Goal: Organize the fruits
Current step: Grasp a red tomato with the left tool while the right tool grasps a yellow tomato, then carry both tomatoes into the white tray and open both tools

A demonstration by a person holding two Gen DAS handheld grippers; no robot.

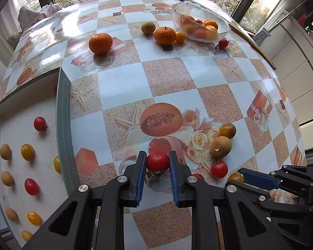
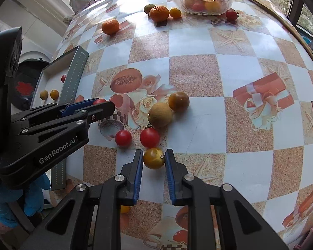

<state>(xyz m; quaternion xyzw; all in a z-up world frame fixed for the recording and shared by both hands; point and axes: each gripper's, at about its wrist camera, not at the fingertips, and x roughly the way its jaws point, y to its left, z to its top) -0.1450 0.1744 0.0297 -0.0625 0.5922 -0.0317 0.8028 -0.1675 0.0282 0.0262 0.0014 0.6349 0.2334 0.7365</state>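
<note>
My left gripper (image 1: 157,161) is shut on a red cherry tomato (image 1: 157,162), its blue pads pressing both sides; the same gripper (image 2: 102,104) shows from the side in the right wrist view. My right gripper (image 2: 154,158) is shut on a yellow cherry tomato (image 2: 154,158), also seen at the lower right of the left wrist view as the yellow tomato (image 1: 235,177). Beside them on the table lie a tan fruit (image 2: 160,115), a dark yellow tomato (image 2: 178,101) and two red tomatoes (image 2: 149,138). A white tray (image 1: 63,125) at the left holds rows of small fruits.
A glass bowl (image 1: 177,12) of oranges and tomatoes stands at the far right of the checked tablecloth. Two mandarins (image 1: 100,43), a green fruit (image 1: 148,27), a small yellow fruit (image 1: 180,37) and a red tomato (image 1: 223,42) lie near it. A blue-gloved hand (image 2: 34,204) holds the left gripper.
</note>
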